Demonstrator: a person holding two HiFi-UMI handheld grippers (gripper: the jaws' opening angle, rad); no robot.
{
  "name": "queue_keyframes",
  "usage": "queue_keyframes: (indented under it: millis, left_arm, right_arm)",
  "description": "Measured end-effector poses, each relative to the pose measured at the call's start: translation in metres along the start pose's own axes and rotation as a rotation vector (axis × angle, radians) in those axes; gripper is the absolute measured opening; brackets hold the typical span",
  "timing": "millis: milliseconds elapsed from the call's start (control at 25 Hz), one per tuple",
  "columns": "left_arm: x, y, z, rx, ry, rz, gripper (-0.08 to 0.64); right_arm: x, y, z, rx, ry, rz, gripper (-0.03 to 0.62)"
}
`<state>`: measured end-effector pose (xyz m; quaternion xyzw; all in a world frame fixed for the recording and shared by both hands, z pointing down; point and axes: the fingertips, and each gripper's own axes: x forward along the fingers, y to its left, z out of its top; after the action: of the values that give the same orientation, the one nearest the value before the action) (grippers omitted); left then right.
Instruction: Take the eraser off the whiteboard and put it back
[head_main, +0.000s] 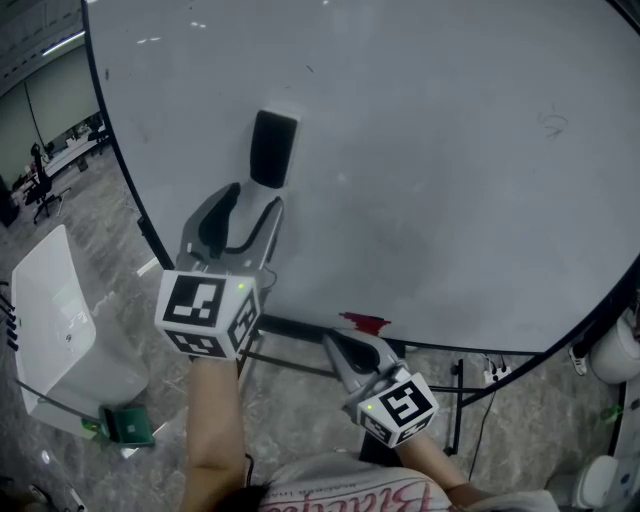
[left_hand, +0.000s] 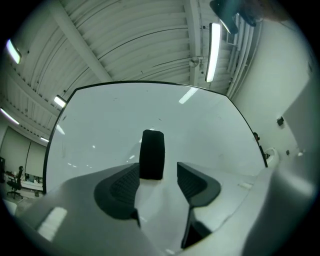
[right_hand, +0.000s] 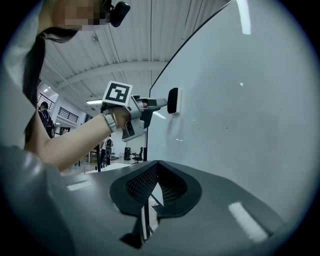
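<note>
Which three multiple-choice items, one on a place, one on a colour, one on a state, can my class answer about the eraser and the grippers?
1. Where is the eraser? A. on the whiteboard B. on a shelf C. in a box
2. What colour is the eraser? A. red B. black C. yellow
3. What state is the right gripper in? A. wide open B. shut on a pen C. shut, empty
1 A: it sticks to the whiteboard ahead of the left gripper's open jaws.
2 B: black in every view.
3 C: its pads meet with nothing between.
</note>
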<state>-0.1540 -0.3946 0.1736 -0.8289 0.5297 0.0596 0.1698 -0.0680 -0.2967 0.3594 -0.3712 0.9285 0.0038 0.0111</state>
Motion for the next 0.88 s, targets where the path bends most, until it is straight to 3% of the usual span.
queue_keyframes:
  millis: [120,280,440,880]
  left_arm:
    - [-0.020,-0.003,-0.014,-0.029,0.005,0.008,0.202]
    - [-0.044,-0.007,-0.039,-0.055,0.022,0.019,0.066]
    - [-0.065,-0.011,-0.063,-0.088,0.048,0.019,0.000]
    - [-0.122,-0.041,-0.124,-0.220,0.052,-0.014,0.000]
  right_arm:
    - [-0.001,0.003,0.000,0.000,-0.001,0.005,0.002]
    - [-0.003,0.003,-0.001,-0.001,-0.001,0.006,0.002]
    - [-0.003,0.005,-0.001,-0.001,-0.003,0.013,0.002]
    - [-0.006,0.008,-0.007,-0.009,0.021,0.011,0.002]
